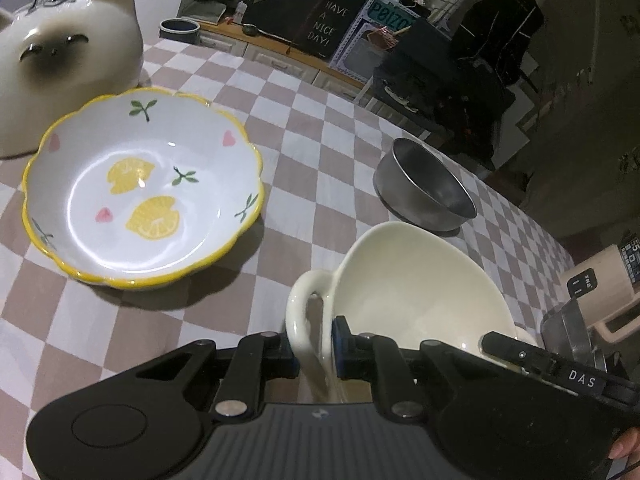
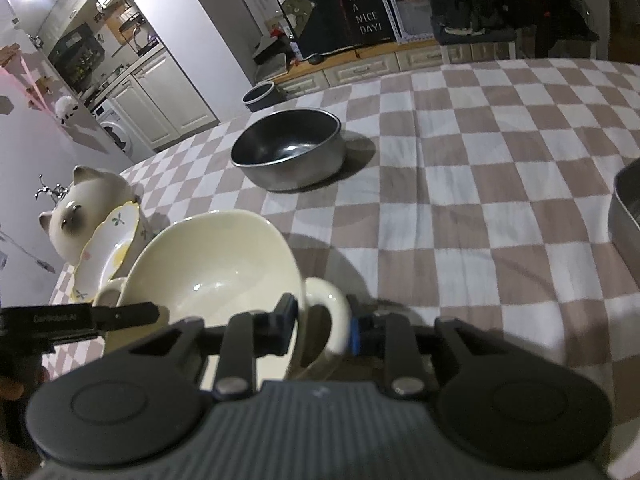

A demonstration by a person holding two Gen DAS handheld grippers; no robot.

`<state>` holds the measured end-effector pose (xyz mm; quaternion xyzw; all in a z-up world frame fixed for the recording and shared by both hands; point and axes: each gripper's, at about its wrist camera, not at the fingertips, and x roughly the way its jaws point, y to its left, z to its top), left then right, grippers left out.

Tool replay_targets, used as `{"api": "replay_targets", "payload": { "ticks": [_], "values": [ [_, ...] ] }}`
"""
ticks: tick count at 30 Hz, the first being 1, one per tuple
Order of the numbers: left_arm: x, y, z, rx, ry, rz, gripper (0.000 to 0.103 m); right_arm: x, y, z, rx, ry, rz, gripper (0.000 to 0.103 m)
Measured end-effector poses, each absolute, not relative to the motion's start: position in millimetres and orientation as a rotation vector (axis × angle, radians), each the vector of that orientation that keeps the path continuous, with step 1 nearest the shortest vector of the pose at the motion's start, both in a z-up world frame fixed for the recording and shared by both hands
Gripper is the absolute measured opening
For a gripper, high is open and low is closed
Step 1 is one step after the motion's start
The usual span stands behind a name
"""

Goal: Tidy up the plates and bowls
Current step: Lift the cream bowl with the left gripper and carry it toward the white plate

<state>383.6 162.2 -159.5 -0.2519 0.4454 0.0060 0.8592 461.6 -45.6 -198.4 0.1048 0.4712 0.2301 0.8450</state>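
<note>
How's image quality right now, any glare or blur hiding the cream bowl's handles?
Left wrist view: sharp; glare streaks only inside the lemon bowl, and the cream bowl handle between the left gripper fingers reads clearly. Right wrist view: dimmer, with slight softness at the tablecloth edge; the handle at the right gripper is clear. Fisheye bends both backgrounds.

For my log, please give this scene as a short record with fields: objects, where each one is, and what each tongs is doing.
held item: cream two-handled bowl, tilted
left tongs: closed on one bowl handle
right tongs: around the other handle; contact unclear
lemon-pattern bowl: on checkered tablecloth, beside cat figurine
steel bowl: on cloth, farther back, apart
</note>
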Motion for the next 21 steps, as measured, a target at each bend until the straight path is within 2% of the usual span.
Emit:
{"api": "replay_targets", "payload": {
  "ticks": [6,21],
  "values": [
    [378.6,163.2,-142.9,-0.518,0.891,0.010,0.016,454.9,-47.2,-185.4,0.209,0.943,0.496,0.031],
    [321.6,157.6,-61.3,-0.514,0.716,-0.013,0.015,401.1,-55.3,-113.5,0.205,0.807,0.517,0.031]
  ]
}}
